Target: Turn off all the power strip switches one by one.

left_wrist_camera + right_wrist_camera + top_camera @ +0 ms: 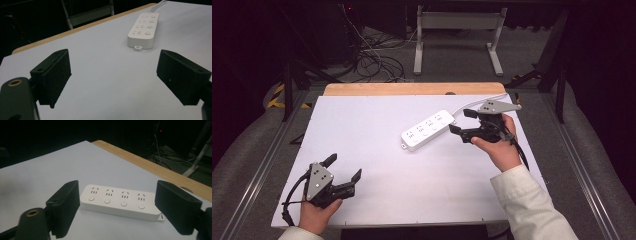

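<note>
Power strip [428, 130] flat on table [377, 150]; right claw [459, 121] spread beside it.

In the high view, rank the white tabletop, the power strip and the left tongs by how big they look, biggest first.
1. White tabletop, by far the largest.
2. Power strip and left tongs: too alike to rank, and the tongs sit nearer the camera.

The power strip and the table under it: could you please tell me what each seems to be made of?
Power strip: likely white moulded plastic, smooth with a soft sheen and rounded edges. Table: a matte white top, perhaps laminate or a sheet; the bare far edge looks like light wood.
</note>
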`<action>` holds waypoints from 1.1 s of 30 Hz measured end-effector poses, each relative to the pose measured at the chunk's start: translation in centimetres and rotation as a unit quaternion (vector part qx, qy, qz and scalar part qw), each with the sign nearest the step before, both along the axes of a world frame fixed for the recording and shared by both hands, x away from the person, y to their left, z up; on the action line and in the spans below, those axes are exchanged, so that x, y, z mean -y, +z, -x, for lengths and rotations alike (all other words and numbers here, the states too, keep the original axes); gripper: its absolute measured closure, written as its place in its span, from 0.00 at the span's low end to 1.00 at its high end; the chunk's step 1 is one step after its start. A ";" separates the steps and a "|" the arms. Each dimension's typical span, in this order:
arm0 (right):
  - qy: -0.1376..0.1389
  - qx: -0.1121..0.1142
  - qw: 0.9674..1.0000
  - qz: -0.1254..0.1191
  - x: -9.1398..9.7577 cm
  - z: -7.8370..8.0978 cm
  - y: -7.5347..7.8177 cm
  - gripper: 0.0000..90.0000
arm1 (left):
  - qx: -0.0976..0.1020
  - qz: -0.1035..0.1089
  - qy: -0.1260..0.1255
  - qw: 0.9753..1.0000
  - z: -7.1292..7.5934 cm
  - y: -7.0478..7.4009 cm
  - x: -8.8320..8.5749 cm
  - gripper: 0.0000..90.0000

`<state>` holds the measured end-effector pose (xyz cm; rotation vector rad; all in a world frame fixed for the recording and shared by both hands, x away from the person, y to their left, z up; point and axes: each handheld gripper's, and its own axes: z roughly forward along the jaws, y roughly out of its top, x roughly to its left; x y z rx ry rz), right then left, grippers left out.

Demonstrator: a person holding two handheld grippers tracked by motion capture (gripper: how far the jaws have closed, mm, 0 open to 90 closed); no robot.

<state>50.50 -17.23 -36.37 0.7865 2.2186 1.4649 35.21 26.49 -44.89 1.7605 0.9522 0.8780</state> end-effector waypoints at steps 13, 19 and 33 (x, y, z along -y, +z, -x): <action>0.027 -0.002 0.999 -0.033 3.8 4.4 -2.9 0.07 | 0.001 -0.003 -0.007 1.000 0.3 0.2 0.2 0.13; 0.034 -0.008 0.998 -0.048 5.5 5.5 -5.6 0.06 | -0.001 0.005 -0.012 1.000 0.5 0.3 0.1 0.13; 0.017 -0.046 0.999 -0.017 6.9 7.3 -11.1 0.05 | -0.012 -0.002 -0.018 1.000 0.8 0.4 0.1 0.14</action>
